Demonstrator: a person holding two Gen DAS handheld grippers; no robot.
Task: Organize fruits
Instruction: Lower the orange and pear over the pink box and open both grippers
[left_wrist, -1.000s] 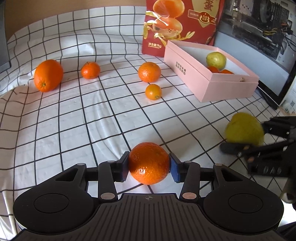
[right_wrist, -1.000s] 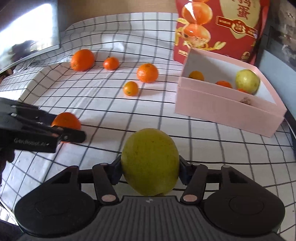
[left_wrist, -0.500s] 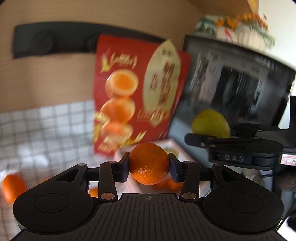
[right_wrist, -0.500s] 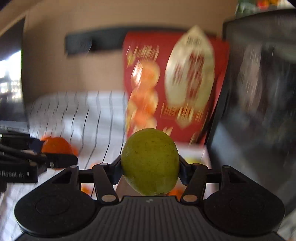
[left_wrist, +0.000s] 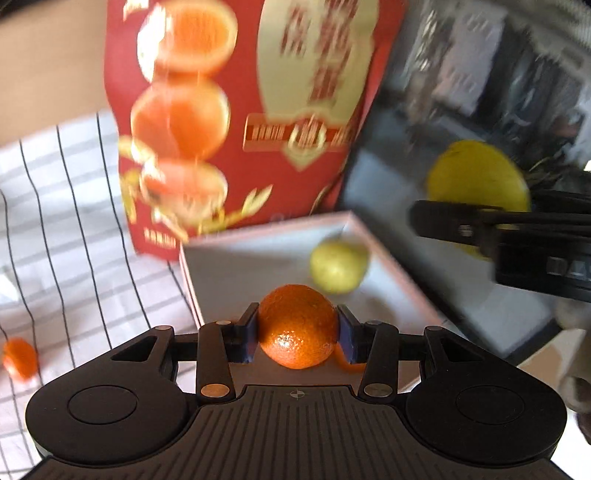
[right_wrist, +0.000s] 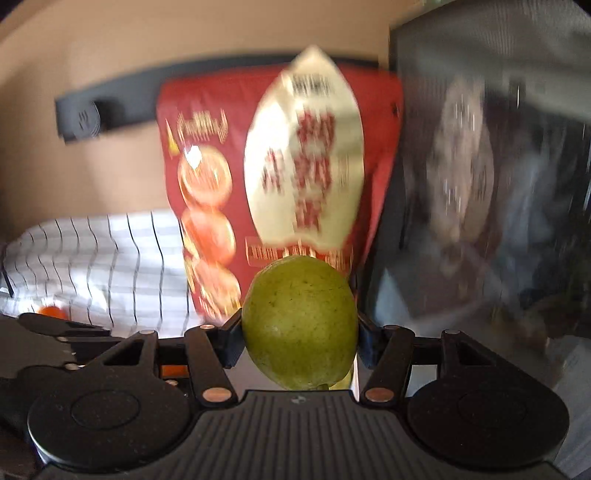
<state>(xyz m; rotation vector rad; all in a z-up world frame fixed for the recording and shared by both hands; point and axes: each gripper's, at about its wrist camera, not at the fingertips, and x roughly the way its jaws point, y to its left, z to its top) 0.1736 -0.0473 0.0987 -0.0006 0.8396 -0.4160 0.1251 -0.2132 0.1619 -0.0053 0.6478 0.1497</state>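
The left gripper (left_wrist: 297, 328) pinches an orange (left_wrist: 297, 326) above the pink box (left_wrist: 354, 221); the right gripper (right_wrist: 300, 328) clamps a green fruit (right_wrist: 300, 322). Only the left view shows the box's inside, where a second green fruit (left_wrist: 338, 266) lies, and a loose orange (left_wrist: 19, 359) on the checked cloth (left_wrist: 66, 229). A second ago both grippers hung low over the cloth; now the red carton (right_wrist: 280, 177) fills both views.

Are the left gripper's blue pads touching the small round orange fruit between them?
Touching. In the left wrist view both blue pads press flush against the sides of the small round orange fruit, no gap showing, with the fruit held above the pink box.
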